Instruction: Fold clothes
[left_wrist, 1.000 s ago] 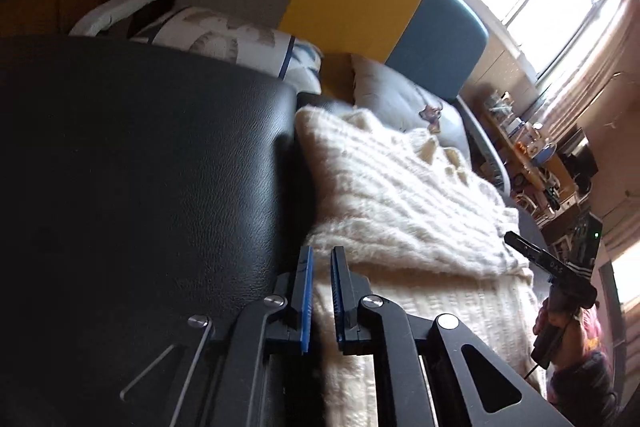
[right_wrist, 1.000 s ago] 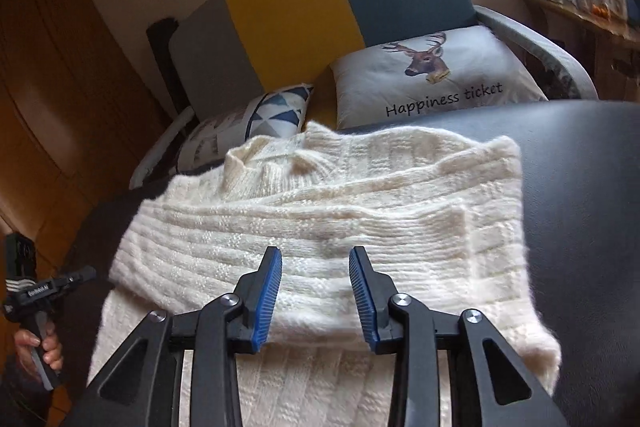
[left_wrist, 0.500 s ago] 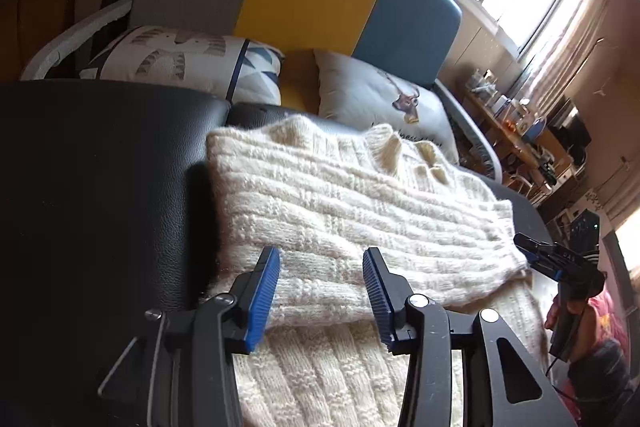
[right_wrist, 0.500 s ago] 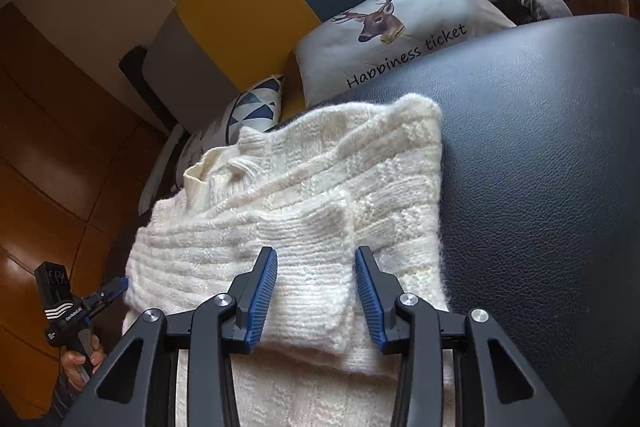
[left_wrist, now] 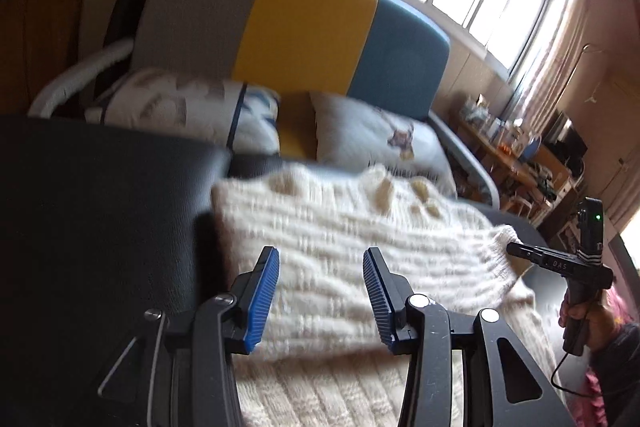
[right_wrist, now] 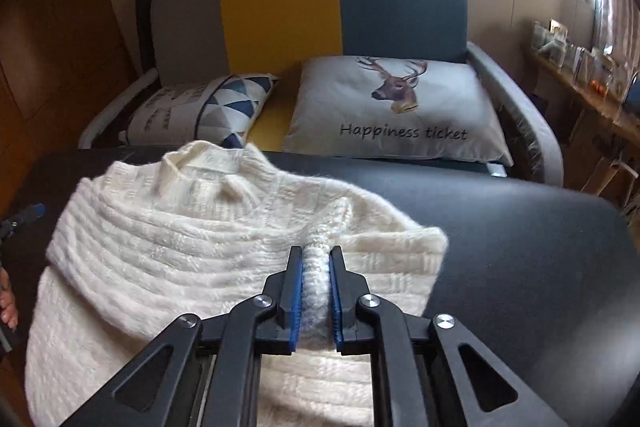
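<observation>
Right tongs (right_wrist: 316,291) pinching sweater (right_wrist: 180,247)

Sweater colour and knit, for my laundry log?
Cream white sweater, chunky ribbed knit; clearest in the right wrist view, where the right gripper pinches it.

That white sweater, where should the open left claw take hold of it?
Probably the near-left folded edge of the sweater, approached from the front. The fold forms a thick lip there on the black surface, beneath the left gripper. The right gripper already pinches the matching ridge.
</observation>
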The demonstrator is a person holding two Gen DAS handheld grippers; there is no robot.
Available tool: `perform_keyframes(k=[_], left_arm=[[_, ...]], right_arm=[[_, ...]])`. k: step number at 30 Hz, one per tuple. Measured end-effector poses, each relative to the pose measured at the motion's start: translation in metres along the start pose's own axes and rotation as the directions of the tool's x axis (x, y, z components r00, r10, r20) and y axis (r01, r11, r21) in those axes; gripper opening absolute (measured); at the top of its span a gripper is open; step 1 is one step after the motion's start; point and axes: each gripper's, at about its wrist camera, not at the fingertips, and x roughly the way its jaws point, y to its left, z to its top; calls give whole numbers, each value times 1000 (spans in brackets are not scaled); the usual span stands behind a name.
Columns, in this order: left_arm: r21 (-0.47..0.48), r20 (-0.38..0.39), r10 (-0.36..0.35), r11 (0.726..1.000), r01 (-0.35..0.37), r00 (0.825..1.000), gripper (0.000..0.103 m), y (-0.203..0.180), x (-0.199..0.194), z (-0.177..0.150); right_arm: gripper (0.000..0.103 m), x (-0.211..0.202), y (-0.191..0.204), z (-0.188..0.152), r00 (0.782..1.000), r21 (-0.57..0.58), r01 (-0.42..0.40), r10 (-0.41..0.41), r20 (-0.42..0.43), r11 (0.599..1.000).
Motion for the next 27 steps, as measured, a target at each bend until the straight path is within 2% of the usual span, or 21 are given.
perform_keyframes(k=[2,4,6,8,9,12,14,15,17,19,20,21,24,27], left_arm=[[-4,-11,19,1000,-19,1000,64,2,6,1],[34,-80,89,996,-87,993,64,4,24,-5],[69,-145,155,987,-146,977,64,7,41,-14],[40,-172,144,989,-139,974,65,16,46,-21],[25,-186,138,990,-136,973,70,21,48,-25],[-50,-149,143,987,-152,978,69,32,36,-23],[-49,-87,117,991,-122,989,68,28,20,-19],[-38,-83,102,994,-106,991,70,25,17,-19],[-12,-114,130,991,-133,985,70,20,22,-23],[31,-180,193,981,-190,965,70,19,36,-33],[36,-193,199,980,-196,961,73,21,41,-37],[22,-186,184,983,-183,965,73,23,40,-38],[19,-205,189,982,-189,960,73,23,43,-35],[-25,-195,198,978,-206,961,72,23,29,-33]], right_arm=[[11,19,-4,-5,997,-7,47,-47,-61,999],[11,31,-7,-15,994,-10,67,-67,-90,998],[15,26,-13,-18,998,42,30,-27,-60,999],[19,20,-19,-18,999,82,-1,4,-41,997],[20,15,-22,-18,1000,93,-8,11,-28,996],[25,-15,-12,-16,997,56,8,-12,81,998],[25,-25,1,-17,994,19,-36,33,109,999],[25,-26,9,-19,993,2,-61,61,106,998],[26,-12,24,-26,998,-34,-57,58,36,998],[27,14,35,-38,998,-49,-8,5,-61,999],[27,15,34,-42,1000,-27,-8,7,-28,1000],[27,17,32,-46,1000,-3,-12,12,-7,1000],[27,12,21,-46,997,85,-63,65,-29,994],[27,-16,7,-51,986,174,-156,163,-29,972]])
